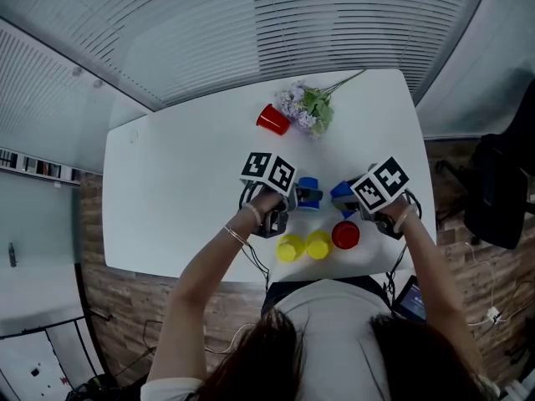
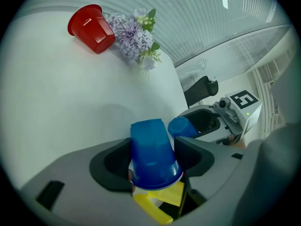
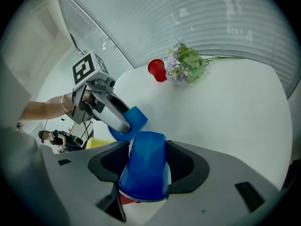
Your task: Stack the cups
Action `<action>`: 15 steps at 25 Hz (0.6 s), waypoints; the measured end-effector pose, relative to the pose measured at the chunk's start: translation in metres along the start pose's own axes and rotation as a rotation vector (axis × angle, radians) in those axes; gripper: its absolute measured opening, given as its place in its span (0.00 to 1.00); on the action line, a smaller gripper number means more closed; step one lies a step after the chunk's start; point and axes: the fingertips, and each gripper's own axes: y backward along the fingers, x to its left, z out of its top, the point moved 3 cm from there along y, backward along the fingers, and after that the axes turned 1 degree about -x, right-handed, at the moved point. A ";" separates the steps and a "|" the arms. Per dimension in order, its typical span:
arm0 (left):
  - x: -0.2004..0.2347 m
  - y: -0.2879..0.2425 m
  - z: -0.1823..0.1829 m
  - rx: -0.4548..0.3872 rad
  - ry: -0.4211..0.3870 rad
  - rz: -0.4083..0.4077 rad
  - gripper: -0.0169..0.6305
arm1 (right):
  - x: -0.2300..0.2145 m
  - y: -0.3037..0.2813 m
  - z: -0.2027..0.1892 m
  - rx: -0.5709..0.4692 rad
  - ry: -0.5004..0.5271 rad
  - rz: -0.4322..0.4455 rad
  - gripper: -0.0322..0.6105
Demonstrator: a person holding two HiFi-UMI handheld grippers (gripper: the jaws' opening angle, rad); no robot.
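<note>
Fingers of the left gripper (image 1: 290, 200) and the right gripper (image 1: 357, 200) each clamp one blue plastic cup (image 2: 153, 154) (image 3: 143, 166). Two yellow plastic cups (image 1: 290, 247) (image 1: 318, 244) and two red plastic cups (image 1: 345, 235) (image 1: 272, 119) are on the white desk (image 1: 184, 182).

Layout on the bench (image 1: 184, 165)
Row of three cups (image 1: 318, 244) at near edge; tipped cup (image 1: 272, 119) beside flowers (image 1: 307, 107), far side.

No text, label, brand or number can be read.

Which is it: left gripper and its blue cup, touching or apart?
Touching: left gripper view shows the left gripper clamping both sides of the blue cup.
</note>
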 end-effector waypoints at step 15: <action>-0.023 0.041 -0.005 -0.228 -0.059 0.038 0.48 | 0.029 0.041 0.025 -0.343 0.049 0.042 0.48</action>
